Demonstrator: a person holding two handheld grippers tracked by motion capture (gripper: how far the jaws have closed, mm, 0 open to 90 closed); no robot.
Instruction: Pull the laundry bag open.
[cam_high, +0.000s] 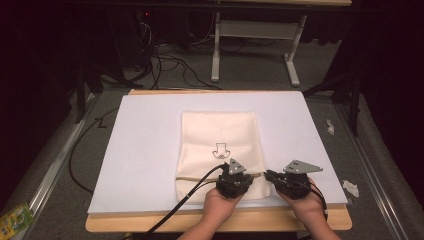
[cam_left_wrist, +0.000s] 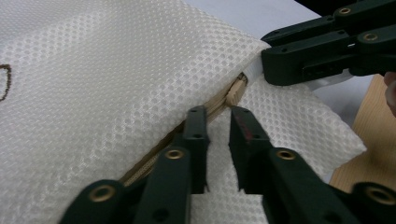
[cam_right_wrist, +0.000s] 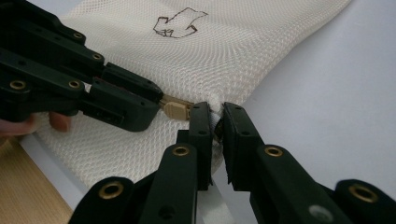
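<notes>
A cream mesh bag (cam_high: 220, 132) with a small brown printed outline (cam_high: 220, 150) lies flat on a white sheet (cam_high: 145, 150). A tan zipper (cam_high: 195, 177) runs across its near end. My left gripper (cam_high: 252, 176) sits at the zipper's right end, jaws nearly together on the tan zipper pull (cam_right_wrist: 176, 109), which pokes out from its tips (cam_right_wrist: 156, 105). In its own view the left gripper (cam_left_wrist: 218, 116) points at the pull (cam_left_wrist: 236, 91). My right gripper (cam_right_wrist: 215, 114) is shut on the bag's edge fabric (cam_right_wrist: 210, 56) just beyond the pull, tip to tip with the left.
The sheet covers a wooden table (cam_high: 150, 222), whose edge is bare at the front. Black cables trail from both grippers over that edge. White paper scraps (cam_high: 350, 187) lie on the grey floor at right, a green packet (cam_high: 12, 220) at bottom left, and a white desk frame (cam_high: 255, 30) stands behind.
</notes>
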